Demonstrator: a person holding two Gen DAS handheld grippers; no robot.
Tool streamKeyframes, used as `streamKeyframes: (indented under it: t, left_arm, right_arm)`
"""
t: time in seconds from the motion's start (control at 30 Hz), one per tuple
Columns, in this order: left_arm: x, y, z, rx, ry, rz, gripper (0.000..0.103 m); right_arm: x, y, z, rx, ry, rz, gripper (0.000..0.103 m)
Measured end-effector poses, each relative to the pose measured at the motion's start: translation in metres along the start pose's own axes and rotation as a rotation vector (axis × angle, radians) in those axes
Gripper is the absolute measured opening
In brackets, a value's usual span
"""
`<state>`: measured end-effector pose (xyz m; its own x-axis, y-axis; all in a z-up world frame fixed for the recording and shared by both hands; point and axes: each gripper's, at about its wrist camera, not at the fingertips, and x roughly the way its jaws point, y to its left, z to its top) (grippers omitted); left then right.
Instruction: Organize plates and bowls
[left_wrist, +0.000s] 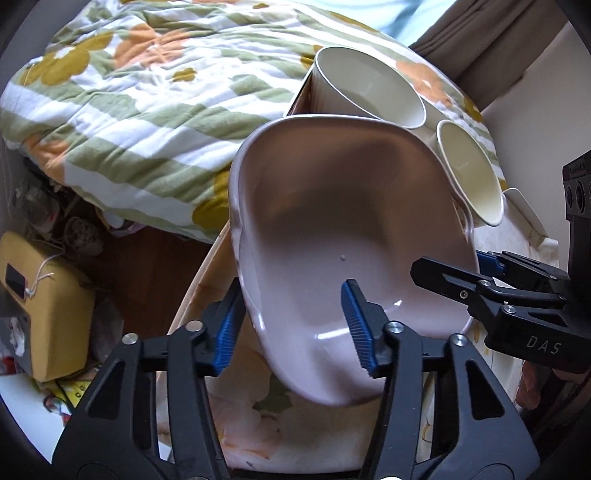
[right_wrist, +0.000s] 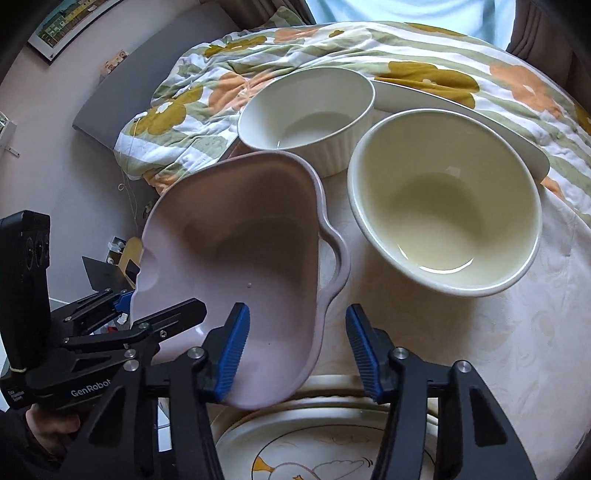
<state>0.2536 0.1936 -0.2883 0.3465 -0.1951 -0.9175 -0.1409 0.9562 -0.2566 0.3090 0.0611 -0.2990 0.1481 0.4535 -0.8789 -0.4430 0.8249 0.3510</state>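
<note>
The glazed, heavy-looking pink baking dish (right_wrist: 236, 266), probably slippery and breakable, is being straddled at opposite rims by the half-open left gripper (left_wrist: 293, 328) and right gripper (right_wrist: 297, 349), contact unclear, handle at three o'clock.

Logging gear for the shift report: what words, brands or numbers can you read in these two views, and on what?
"DAS": white letters on the black body of the right tool, seen from the left wrist.
"GenRobot": white letters on the black body of the left tool, seen from the right wrist.
Small white print beside "GenRobot": too small to read.
Small print atop the right tool's black camera block: blurred, unreadable.
Pink dish, bowls: no text.
</note>
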Motion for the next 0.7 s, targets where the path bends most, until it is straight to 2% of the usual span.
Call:
streamKeyframes:
  t: [0.07,0.1,0.13,0.3,0.5,0.7]
  left_arm:
    - [0.003,0.001,0.003,0.011,0.009,0.007,0.030]
    - [0.005,0.001,0.004,0.022,0.016,0.013,0.023]
    - [0.006,0.001,0.005,0.029,0.020,0.021,0.020]
    - [0.010,0.004,0.009,0.056,0.029,0.027,0.018]
    - [0.003,0.003,0.008,0.090,0.011,0.048,0.018]
    - [-0.025,-0.005,0.002,0.098,-0.036,0.079,0.018]
  right_arm:
    - [0.004,0.002,0.003,-0.009,0.006,-0.013,0.039]
    - [0.006,0.003,0.004,-0.006,0.006,-0.009,0.030]
    - [0.007,0.002,0.005,-0.002,0.007,-0.005,0.026]
    - [0.008,0.004,0.007,-0.011,-0.003,-0.043,0.018]
    - [0.005,0.009,0.001,-0.024,-0.017,-0.050,0.017]
    - [-0.018,0.017,-0.015,-0.050,-0.074,-0.024,0.017]
